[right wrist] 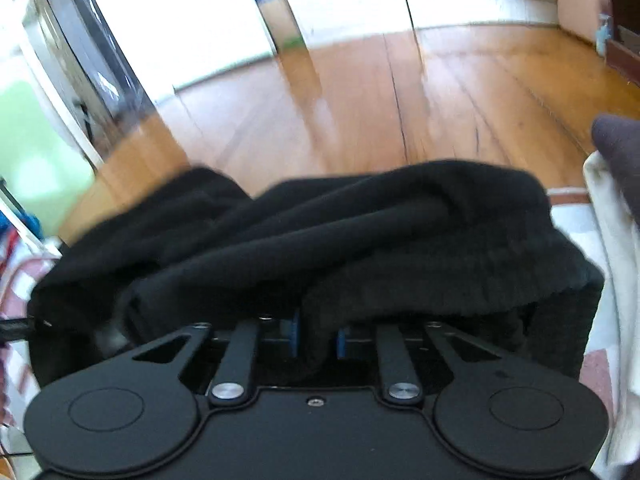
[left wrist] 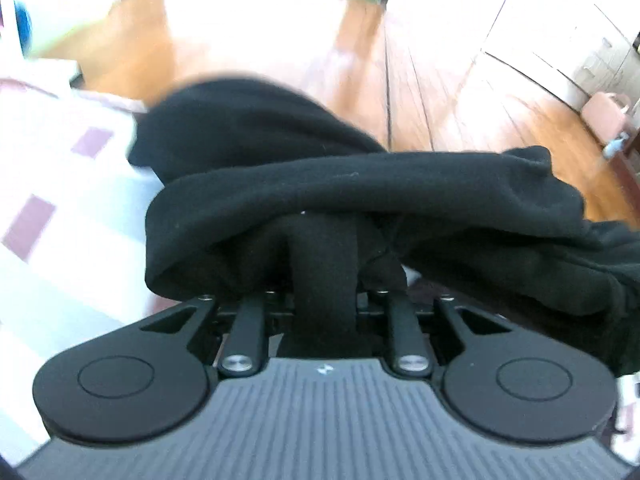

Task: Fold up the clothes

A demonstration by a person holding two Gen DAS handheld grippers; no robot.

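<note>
A black garment (left wrist: 360,184) lies bunched across the left wrist view and hangs over the front of my left gripper (left wrist: 324,264). A strip of the cloth runs back between the jaws, which are shut on it; the fingertips are hidden under the fabric. In the right wrist view the same black garment (right wrist: 360,232) is heaped over my right gripper (right wrist: 318,332). Its blue pads (right wrist: 294,336) stand close together with a fold of black cloth pinched between them.
A bedcover with white and mauve squares (left wrist: 48,208) lies at the left. Beyond it is wooden floor (right wrist: 400,92), with a pink bag (right wrist: 580,4) by the far wall. A white cloth (right wrist: 612,280) and a dark garment (right wrist: 620,148) sit at the right edge.
</note>
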